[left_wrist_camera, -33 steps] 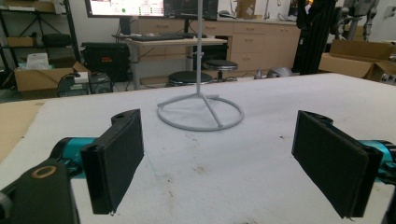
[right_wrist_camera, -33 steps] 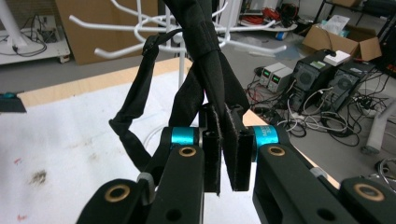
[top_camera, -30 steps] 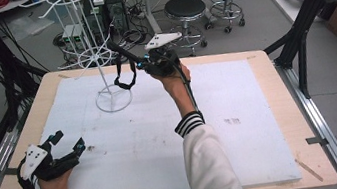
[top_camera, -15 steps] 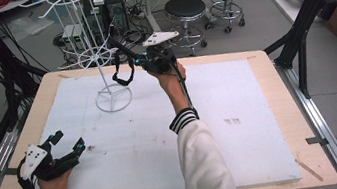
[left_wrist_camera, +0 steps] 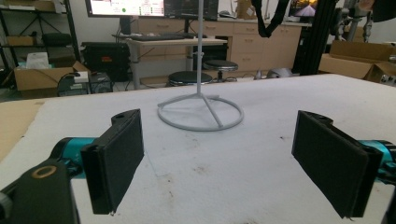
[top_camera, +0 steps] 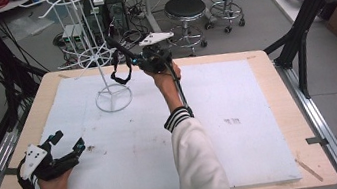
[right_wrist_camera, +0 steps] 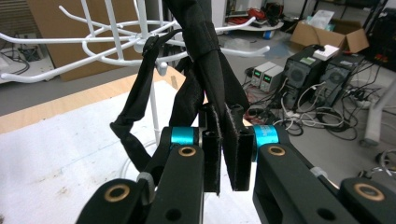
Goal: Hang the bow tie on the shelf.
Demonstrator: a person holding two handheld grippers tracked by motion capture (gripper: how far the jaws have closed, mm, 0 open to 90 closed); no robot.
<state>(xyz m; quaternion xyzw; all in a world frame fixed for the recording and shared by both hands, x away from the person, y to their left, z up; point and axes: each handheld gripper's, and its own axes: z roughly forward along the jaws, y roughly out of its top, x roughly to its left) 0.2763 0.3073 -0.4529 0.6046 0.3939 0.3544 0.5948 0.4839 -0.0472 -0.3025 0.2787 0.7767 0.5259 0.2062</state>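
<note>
- Your left tongs (top_camera: 65, 146) rest low on the white mat (top_camera: 246, 153) at the near left corner of the bench (top_camera: 263, 62), jaws spread wide with nothing between them. In the left gripper view the two black pads (left_wrist_camera: 119, 163) stand well apart over bare mat.
- Ahead of them stands the white wire rack (top_camera: 100, 59): ring base on the mat, thin pole, hooked arms higher up. Its top is cut off in the high view, and the left gripper view cuts off its pole (left_wrist_camera: 200, 46) at the upper edge.
- Your right tongs (top_camera: 122, 51) are raised beside the rack's lower ring of hooks, closed tight on a black strap (top_camera: 120, 71). In the right gripper view the strap (right_wrist_camera: 205, 70) runs up between the pressed pads and out of frame, so its upper end is hidden; whether it touches a hook I cannot tell.
- A loop of the strap hangs below, partly behind the jaws.
</note>
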